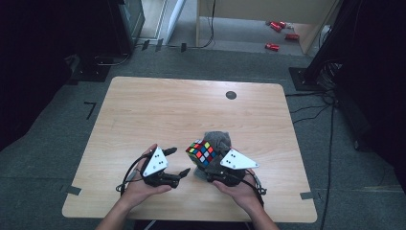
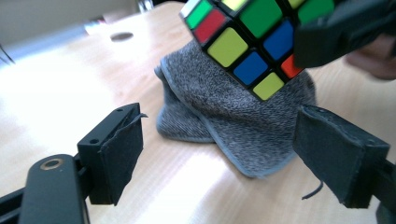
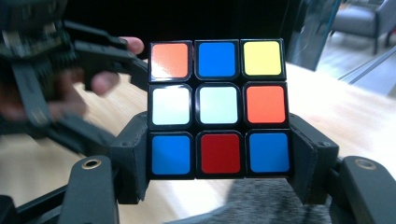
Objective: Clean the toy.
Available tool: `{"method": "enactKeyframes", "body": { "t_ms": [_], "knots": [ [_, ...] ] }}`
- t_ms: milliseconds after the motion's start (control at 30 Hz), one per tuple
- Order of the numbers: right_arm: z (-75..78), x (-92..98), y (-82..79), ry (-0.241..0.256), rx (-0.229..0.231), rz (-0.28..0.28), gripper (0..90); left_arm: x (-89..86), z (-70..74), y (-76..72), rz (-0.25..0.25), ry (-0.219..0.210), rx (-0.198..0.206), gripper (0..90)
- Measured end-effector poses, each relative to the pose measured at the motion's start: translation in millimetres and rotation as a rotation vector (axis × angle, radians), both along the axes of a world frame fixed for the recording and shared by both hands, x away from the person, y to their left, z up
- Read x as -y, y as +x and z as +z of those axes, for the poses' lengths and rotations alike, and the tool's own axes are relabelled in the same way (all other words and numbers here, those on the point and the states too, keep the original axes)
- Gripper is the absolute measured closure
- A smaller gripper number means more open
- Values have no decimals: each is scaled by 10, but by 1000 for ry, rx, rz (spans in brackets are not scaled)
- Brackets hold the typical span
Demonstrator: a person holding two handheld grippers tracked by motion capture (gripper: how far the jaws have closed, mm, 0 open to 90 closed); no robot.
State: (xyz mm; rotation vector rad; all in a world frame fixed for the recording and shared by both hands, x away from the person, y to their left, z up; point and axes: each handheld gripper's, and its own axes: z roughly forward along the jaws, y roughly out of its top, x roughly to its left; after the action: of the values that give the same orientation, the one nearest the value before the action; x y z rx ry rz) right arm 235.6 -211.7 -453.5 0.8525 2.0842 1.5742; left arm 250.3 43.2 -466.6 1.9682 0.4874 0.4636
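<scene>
Right gripper (image 3: 219,163) jaws clamp the puzzle cube (image 3: 218,108) by its bottom layer, above the grey cloth (image 2: 243,121). Left gripper (image 2: 233,154) jaws stand wide, just below the cube. Align the left pads squarely on one outer layer before closing.

High view dim, dark at side edges. Table (image 2: 56,93) glare washes out left gripper view's left side. Left gripper (image 3: 51,88) blurred in right gripper view; cube (image 3: 218,108) sharp.
</scene>
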Motion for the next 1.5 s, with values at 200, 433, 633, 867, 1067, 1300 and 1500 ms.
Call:
{"method": "enactKeyframes", "body": {
  "t_ms": [200, 433, 633, 867, 1067, 1300, 1500],
  "knots": [
    [36, -81, -20, 49, -106, 1, 347, 85, -69, -82, -6, 69, 152, 175],
    [14, -182, -31, 73, -221, 29, 347, 148, -119, -161, -39, 82, 260, 180],
    [-36, -214, 3, 92, -301, 55, 346, 151, -148, -184, -28, 106, 311, 243],
    [-70, -195, 39, 122, -351, 51, 346, 170, -167, -206, -28, 131, 326, 305],
    [-99, -172, 80, 149, -399, 54, 327, 175, -160, -224, -31, 140, 323, 340],
    [-13, -95, 74, 100, -312, 29, 156, 83, -110, -124, -7, 94, 194, 346],
    [55, 105, 89, -20, -97, -62, 212, -124, -62, 58, 44, -18, 20, 347]
  ]
}}
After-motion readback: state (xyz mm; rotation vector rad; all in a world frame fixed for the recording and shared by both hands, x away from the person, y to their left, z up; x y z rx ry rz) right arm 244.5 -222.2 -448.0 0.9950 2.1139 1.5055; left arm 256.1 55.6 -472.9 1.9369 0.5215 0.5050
